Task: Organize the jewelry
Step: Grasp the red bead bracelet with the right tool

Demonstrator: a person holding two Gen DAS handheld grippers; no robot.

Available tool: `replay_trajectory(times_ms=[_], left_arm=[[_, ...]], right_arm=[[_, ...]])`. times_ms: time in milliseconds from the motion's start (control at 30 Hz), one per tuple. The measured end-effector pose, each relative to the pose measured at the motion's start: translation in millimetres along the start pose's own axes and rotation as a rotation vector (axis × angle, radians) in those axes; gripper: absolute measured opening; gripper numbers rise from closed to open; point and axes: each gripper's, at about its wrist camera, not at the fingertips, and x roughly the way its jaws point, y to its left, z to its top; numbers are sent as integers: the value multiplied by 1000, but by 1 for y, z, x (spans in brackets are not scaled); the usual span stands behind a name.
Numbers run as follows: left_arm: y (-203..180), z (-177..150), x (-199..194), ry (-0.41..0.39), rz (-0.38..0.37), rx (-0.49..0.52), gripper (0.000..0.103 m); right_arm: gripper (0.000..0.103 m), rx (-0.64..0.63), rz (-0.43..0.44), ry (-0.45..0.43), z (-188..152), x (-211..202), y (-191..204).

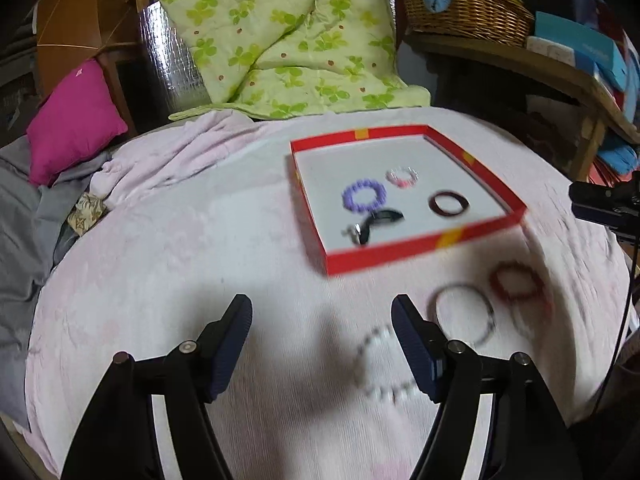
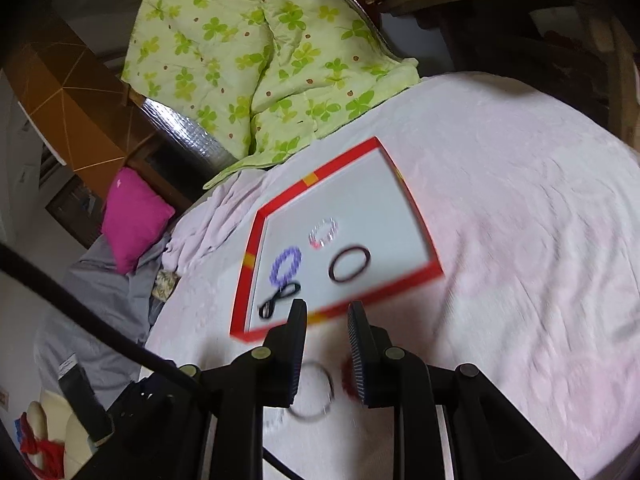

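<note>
A red-rimmed white tray (image 1: 424, 250) lies on the pink blanket; it also shows in the right wrist view (image 2: 376, 294). Inside it lie a purple bead bracelet (image 1: 364, 196), a pink-white bracelet (image 1: 402, 177), a dark brown bangle (image 1: 448, 204) and a black piece (image 1: 374, 222). On the blanket in front of it lie a red bead bracelet (image 1: 518, 282), a thin grey ring bracelet (image 1: 462, 312) and a pearl strand (image 1: 372, 364). My left gripper (image 1: 322, 344) is open and empty above the blanket. My right gripper (image 2: 326, 356) is open above the grey ring (image 2: 316, 396) and red bracelet (image 2: 349, 378).
A green floral quilt (image 1: 288, 36) and magenta pillow (image 1: 72, 124) lie at the back. A wicker basket (image 1: 464, 8) sits on a wooden shelf at the right. Grey bedding (image 1: 20, 240) is at the left.
</note>
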Motion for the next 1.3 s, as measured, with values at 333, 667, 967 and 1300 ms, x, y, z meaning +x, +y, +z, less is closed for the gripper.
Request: replay_trajectory(times_ms=[333, 667, 967, 1300], left_arm=[[5, -26, -31, -85, 103, -50, 88], [19, -30, -11, -54, 78, -40, 91], [15, -30, 1, -14, -43, -97, 91], [-7, -28, 1, -11, -76, -11, 91]], right_arm=[[26, 10, 20, 6, -13, -23, -10], [43, -29, 37, 25, -11, -3, -18], [40, 26, 85, 92, -11, 20, -34], [35, 28, 32, 209, -11, 54, -43]])
